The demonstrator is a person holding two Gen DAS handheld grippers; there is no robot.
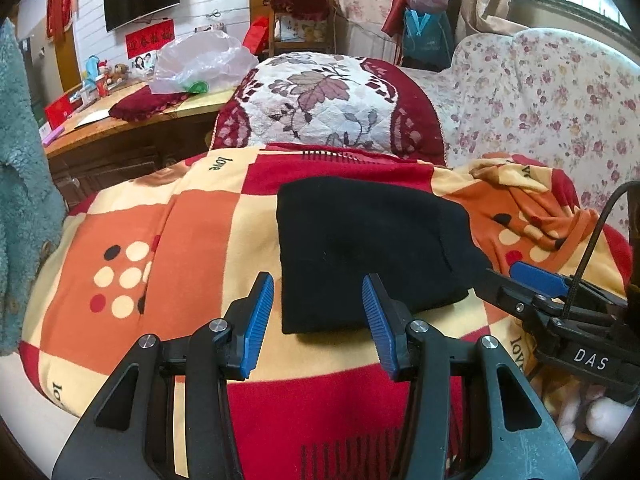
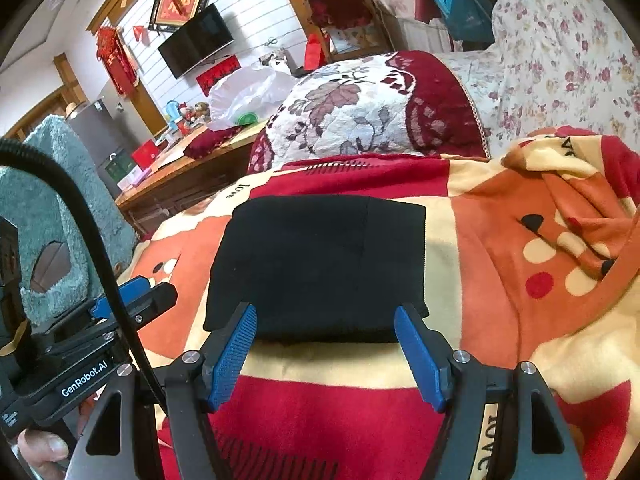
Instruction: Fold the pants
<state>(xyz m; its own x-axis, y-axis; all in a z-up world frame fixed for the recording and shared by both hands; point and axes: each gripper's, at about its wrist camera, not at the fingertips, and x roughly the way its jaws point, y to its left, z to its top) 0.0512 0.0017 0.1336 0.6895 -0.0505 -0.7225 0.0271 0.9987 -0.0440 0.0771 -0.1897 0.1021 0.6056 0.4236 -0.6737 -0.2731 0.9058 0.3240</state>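
Observation:
The black pants (image 1: 360, 248) lie folded into a compact rectangle on a checked red, orange and cream blanket (image 1: 192, 240); they also show in the right wrist view (image 2: 320, 268). My left gripper (image 1: 318, 292) is open and empty, its blue pads just short of the fold's near left edge. My right gripper (image 2: 326, 324) is open and empty, its pads straddling the fold's near edge without gripping it. The right gripper also shows at the right of the left wrist view (image 1: 520, 280); the left gripper shows at the left of the right wrist view (image 2: 140, 292).
A floral and maroon cushion (image 1: 328, 104) lies beyond the blanket. A flowered sofa back (image 1: 552, 104) rises on the right. A wooden table (image 1: 120, 124) with a plastic bag (image 1: 200, 64) stands at the back left. A teal fluffy garment (image 1: 20, 184) hangs on the left.

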